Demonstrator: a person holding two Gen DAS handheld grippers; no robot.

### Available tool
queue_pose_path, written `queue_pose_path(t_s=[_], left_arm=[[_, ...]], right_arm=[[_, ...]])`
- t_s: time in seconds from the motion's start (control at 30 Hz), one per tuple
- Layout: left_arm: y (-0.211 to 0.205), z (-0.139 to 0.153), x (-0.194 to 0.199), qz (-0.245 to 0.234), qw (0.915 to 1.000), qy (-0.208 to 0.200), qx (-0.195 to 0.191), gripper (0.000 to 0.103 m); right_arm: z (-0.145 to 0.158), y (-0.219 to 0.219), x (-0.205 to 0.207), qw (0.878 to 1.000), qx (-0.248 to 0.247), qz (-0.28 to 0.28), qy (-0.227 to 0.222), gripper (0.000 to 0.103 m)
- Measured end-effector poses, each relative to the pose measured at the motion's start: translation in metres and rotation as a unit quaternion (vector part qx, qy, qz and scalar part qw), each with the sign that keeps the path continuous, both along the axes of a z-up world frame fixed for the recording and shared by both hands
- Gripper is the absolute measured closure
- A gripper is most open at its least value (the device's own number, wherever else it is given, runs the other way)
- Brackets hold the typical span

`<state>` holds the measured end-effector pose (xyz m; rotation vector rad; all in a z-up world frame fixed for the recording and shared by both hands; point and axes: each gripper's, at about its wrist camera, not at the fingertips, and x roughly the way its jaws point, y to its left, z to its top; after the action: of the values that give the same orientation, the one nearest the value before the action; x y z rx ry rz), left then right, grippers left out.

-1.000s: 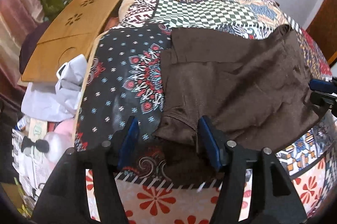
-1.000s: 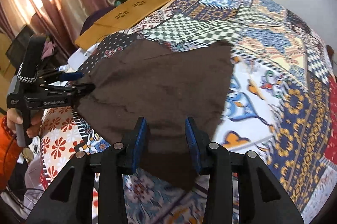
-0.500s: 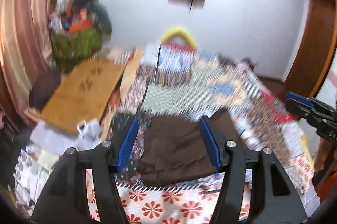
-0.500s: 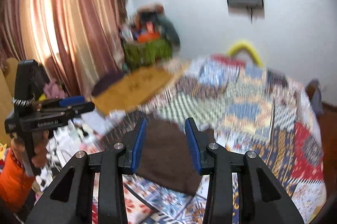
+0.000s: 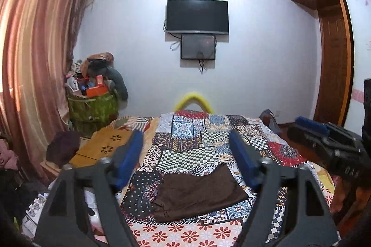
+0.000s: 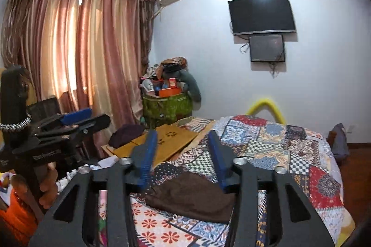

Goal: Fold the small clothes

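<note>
Brown garment [image 5: 199, 192] folded on patchwork bedspread [image 5: 208, 140], frame bottom centre. Left claw [image 5: 187, 161], right claw [image 6: 183, 158] agape, empty. Television [image 5: 197, 16] upper centre.

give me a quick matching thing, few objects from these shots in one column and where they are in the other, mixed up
Things:
1. brown garment
2. television
3. green bag
4. wooden lap desk

Places:
A. on the wall
B. in the corner by the curtain
C. flat on the patchwork quilt
D. at the bed's left edge

Pairs: 1-C, 2-A, 3-B, 4-D
</note>
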<state>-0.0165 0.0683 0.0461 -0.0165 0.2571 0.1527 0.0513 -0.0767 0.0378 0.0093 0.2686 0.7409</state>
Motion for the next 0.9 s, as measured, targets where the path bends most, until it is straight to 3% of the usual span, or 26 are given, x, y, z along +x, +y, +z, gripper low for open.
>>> queue_pose_path(t_s=[0.13,0.3,0.9], left_arm=[[0.0,-0.005,-0.007,0.007,1.0,-0.003,-0.005,0.001],[0.005,-0.017,-0.005,0.012,0.9998,0.009,-0.013,0.0],[0.0,-0.029,-0.005,0.012,0.9997,0.018,-0.012,0.0]], right_arm=[[-0.007,-0.002,-0.009,1.0,-0.003,-0.023,0.003,0.023],[-0.011,-0.006,-0.009,0.998,-0.009,-0.056,0.001,0.0],[-0.016,-0.006,-0.012,0.998,-0.019,-0.063,0.008,0.0]])
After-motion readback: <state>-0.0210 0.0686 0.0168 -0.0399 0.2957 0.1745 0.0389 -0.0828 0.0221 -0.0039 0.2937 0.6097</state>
